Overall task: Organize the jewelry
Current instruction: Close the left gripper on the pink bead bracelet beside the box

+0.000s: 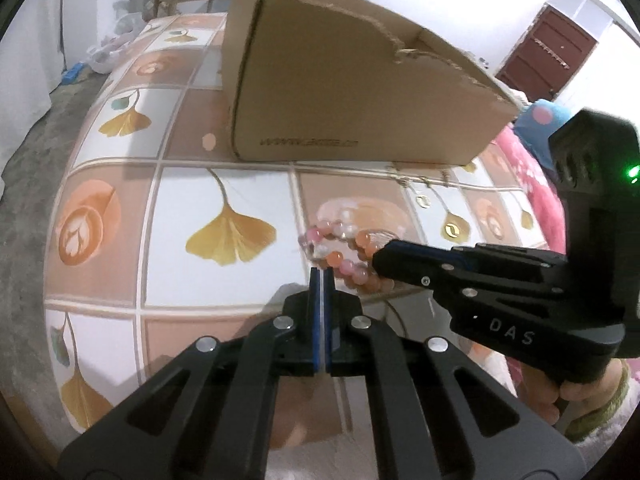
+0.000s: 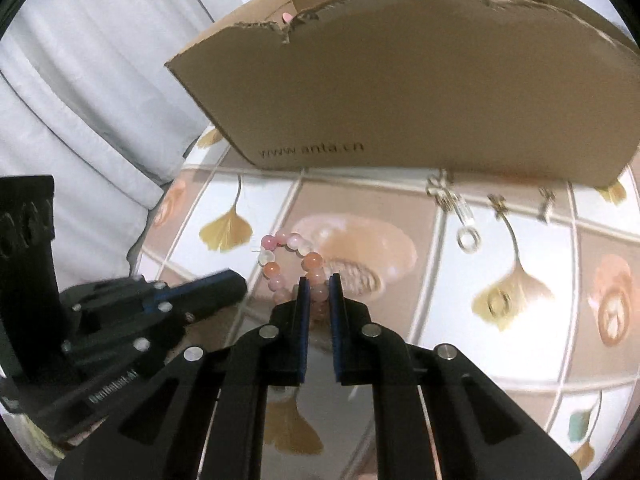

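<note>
Both tongs point steeply downward at the bench (image 1: pixel 224 184), which carries a glossy cloth with a ginkgo-leaf tile pattern. The left tongs (image 1: pixel 321 276) are pressed fully together; their tips meet the near edge of the pink, orange and white beaded bracelet (image 1: pixel 344 246), and whether a strand is caught between them cannot be told. The right tongs (image 2: pixel 319 284) pinch a bead section of the same bracelet (image 2: pixel 294 258) between blue pads. The bracelet lies on the bench in front of the torn brown cardboard box (image 2: pixel 400 92). Small clear and gold jewelry pieces (image 2: pixel 466 232) lie near the box wall.
</note>
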{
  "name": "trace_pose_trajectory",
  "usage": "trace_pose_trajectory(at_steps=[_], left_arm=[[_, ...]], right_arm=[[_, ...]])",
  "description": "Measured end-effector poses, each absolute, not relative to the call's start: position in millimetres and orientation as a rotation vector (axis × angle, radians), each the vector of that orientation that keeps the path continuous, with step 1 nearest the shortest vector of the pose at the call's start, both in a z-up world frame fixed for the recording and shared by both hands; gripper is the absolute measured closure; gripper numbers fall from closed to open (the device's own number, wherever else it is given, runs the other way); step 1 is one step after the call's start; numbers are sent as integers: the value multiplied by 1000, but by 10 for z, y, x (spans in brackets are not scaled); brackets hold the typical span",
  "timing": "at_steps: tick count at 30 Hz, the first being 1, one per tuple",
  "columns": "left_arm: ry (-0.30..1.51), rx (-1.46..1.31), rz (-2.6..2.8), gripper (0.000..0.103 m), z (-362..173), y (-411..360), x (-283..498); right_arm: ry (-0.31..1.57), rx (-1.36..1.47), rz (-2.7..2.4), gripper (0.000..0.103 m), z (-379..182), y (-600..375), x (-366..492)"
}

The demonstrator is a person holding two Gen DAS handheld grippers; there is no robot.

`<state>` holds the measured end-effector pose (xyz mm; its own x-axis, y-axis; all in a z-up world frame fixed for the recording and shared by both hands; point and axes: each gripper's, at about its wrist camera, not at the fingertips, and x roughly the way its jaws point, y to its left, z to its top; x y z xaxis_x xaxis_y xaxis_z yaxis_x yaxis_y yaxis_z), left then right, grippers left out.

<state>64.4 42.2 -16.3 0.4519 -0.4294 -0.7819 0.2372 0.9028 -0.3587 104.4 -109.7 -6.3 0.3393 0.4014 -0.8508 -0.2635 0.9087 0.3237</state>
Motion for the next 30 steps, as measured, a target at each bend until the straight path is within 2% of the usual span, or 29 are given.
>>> trace_pose_trajectory(at_steps=[3,5,14,30], left_arm=[[999,-215,-450,96,-81,389,603],[987,-215,-462,87,-47,348,623],[1043,-163,-468,87,-227,140,827],[1086,-96,-449,87,-198,-30,662]], right_arm=[[1148,120,433,93,-92,-1127,878],[1139,91,434,93,-82,-1142,815],[1115,32,411,93,-92,-1149,742],[1118,65,396,92,-101,-1316,784]])
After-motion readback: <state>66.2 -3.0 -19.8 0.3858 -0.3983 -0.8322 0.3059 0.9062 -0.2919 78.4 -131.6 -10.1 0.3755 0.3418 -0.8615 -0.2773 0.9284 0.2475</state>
